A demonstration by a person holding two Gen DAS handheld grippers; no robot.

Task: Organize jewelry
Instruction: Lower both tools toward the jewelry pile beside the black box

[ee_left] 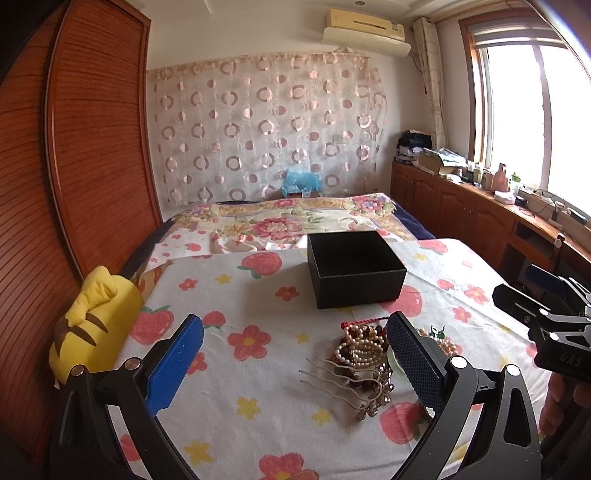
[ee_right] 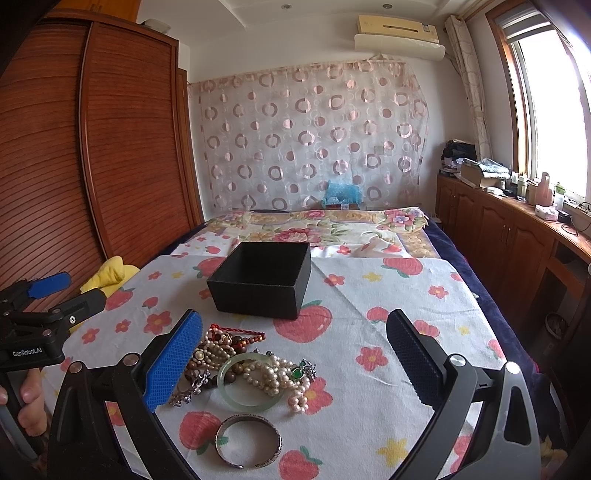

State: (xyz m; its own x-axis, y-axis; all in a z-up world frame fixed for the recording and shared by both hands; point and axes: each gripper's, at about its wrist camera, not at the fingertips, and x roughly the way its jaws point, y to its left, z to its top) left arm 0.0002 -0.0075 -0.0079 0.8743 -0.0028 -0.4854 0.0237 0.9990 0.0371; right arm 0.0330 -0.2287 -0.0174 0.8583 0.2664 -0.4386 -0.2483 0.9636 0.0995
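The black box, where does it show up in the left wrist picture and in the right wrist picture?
Left wrist view: the black box sits right of centre on the bedspread, beyond the jewelry pile.
Right wrist view: the black box sits left of centre, again beyond the jewelry pile.
Shared landmark: the air conditioner high on the far wall.

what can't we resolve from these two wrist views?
- Black box floor: both views, hidden by its own walls and shadow.
- Jewelry pile right part: left wrist view, behind the left tongs pad.
- Pile left edge: right wrist view, behind the right tongs pad.
- Strand count: tangled.
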